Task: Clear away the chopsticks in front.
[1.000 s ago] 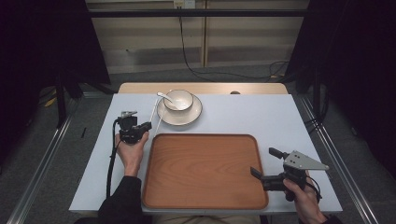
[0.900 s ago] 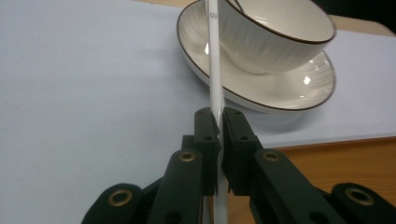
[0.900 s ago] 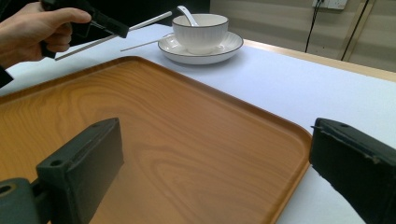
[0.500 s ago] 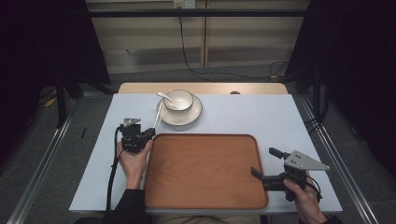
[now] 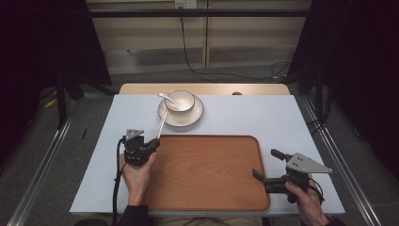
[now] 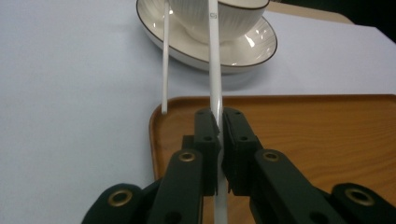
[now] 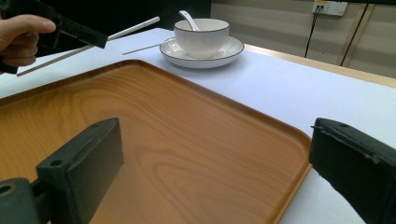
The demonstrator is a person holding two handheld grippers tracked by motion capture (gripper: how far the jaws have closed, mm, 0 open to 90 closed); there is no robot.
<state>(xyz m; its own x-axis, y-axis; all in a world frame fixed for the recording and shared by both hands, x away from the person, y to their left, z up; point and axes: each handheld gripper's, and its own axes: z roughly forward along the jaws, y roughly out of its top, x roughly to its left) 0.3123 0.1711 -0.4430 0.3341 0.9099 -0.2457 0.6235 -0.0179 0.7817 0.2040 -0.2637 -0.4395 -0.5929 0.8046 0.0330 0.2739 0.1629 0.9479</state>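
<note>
Since the earlier frame, the left tool [image 5: 151, 142] had moved toward the tray [image 5: 207, 197], jaws clamped on a white chopstick [image 6: 214, 70] above the tray's corner. Its twin [image 6: 165, 60] leaned on the saucer [image 5: 197, 113]. Right tool [image 5: 266, 165] gaped empty at the tray's edge.
</note>
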